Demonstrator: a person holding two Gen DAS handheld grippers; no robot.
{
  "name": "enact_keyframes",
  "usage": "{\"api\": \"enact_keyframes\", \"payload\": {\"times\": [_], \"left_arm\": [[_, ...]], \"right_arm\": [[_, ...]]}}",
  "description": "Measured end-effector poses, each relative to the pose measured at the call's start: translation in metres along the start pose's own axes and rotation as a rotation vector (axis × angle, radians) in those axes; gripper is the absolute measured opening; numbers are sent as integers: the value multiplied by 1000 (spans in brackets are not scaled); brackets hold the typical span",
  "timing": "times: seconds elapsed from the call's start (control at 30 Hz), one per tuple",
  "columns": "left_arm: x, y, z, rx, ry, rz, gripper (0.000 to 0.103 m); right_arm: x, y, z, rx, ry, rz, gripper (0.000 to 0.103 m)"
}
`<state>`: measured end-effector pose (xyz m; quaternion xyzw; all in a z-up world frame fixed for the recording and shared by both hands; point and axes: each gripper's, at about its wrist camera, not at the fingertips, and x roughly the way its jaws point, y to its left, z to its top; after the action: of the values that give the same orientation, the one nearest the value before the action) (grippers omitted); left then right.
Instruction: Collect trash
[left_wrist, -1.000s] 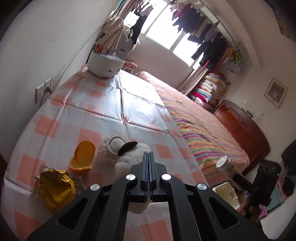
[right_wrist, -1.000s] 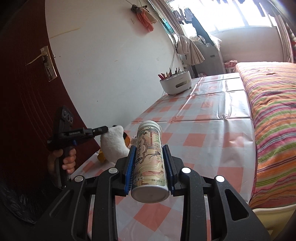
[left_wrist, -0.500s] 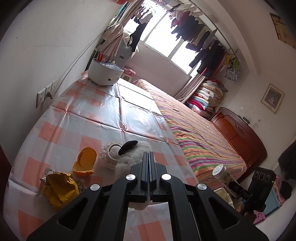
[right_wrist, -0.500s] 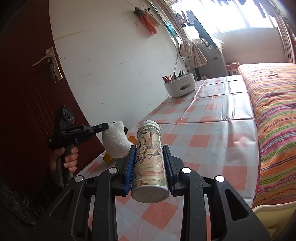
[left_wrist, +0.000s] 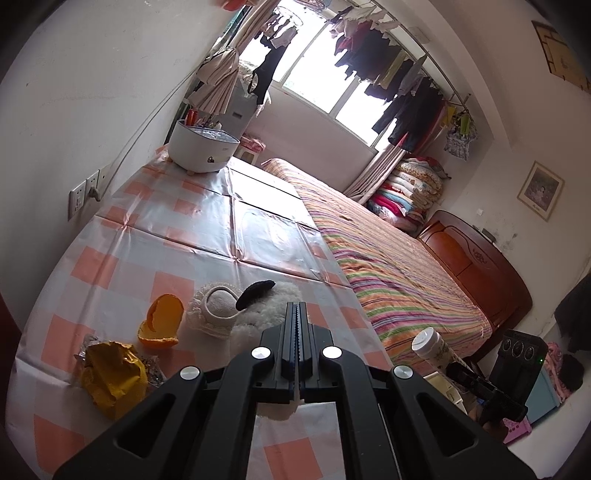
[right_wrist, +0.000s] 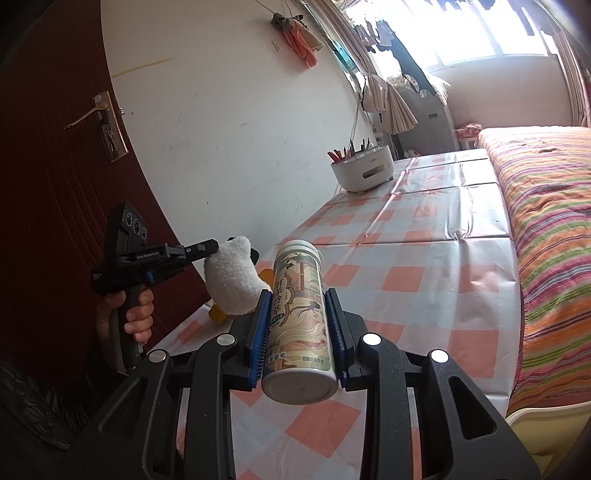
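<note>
Two risks stood: right gripper (right_wrist: 297, 332) clamped the bottle (right_wrist: 301, 317) off-table, left gripper (left_wrist: 296, 332) pinched shut on the toy (right_wrist: 231, 280), which could tear loose.

Your right gripper (right_wrist: 297, 332) clamps a printed drink bottle (right_wrist: 301, 325) above the checked tabletop (right_wrist: 424, 266); your left gripper (right_wrist: 210, 246) pinches a white plush toy (right_wrist: 232, 280).

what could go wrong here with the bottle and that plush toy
1. The right gripper clamps the bottle lying along its fingers, clear of the table; with the blue pads on smooth round sides, it might slide out.
2. The left gripper, shut, looks pinched on the white plush toy's fur, and a toy may not be trash.
3. The orange peel and yellow wrapper remain on the table, easily missed.
</note>
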<state>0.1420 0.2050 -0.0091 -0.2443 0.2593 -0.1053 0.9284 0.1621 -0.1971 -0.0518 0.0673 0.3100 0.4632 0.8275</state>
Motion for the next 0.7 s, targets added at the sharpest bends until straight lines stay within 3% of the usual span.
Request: {"api": "enact_keyframes", "payload": {"times": [0.7], "left_arm": [[30, -89, -17, 108, 61, -124, 0]], "right_arm": [[-83, -11, -12, 27, -88, -100, 28]]}}
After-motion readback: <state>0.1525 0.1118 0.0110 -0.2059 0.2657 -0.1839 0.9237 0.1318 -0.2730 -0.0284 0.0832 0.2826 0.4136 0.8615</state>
